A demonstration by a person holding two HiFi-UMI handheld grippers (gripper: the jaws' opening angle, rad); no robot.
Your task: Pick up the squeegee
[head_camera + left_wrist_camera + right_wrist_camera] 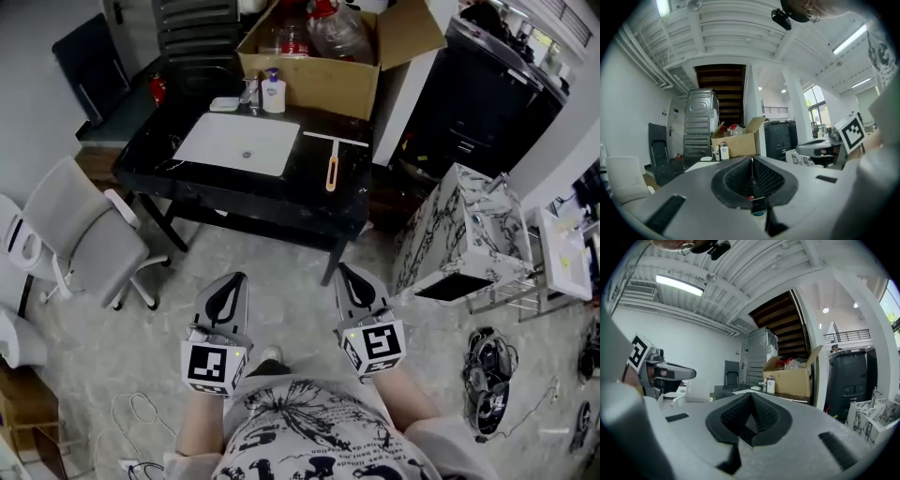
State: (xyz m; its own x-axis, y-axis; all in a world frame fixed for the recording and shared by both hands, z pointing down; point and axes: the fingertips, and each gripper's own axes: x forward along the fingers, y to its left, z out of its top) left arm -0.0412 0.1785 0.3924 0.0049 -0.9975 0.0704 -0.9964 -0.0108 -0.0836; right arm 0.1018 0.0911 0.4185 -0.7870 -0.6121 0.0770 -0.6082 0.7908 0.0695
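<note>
Way out ahead of both jaws, well apart from the tips, the squeegee (332,156) lies flat on the black counter (305,195). Its pale blade is at the far end and its orange handle points back toward the right gripper (346,272). It sits a bit more in line with that one than with the left gripper (235,278).

Both sets of jaws are pressed fully together with nothing in them. The ribbed pads meet in a tight seam in each gripper view, and both point roughly level at the counter.

Stuff I'd worry about from here:

- Jaws are closed, so if they don't get opened before arriving, the tips will just poke the squeegee and skate it over that glossy top.
- It's thin and lying flat. My guess is that a level approach means the lower edge of the jaws clips the counter's front edge first, or rides over the handle.
- A sideways nudge could send it into the white sink (238,143) just beside it.
- Overshoot past the blade and you're into the cardboard box (319,82).
</note>
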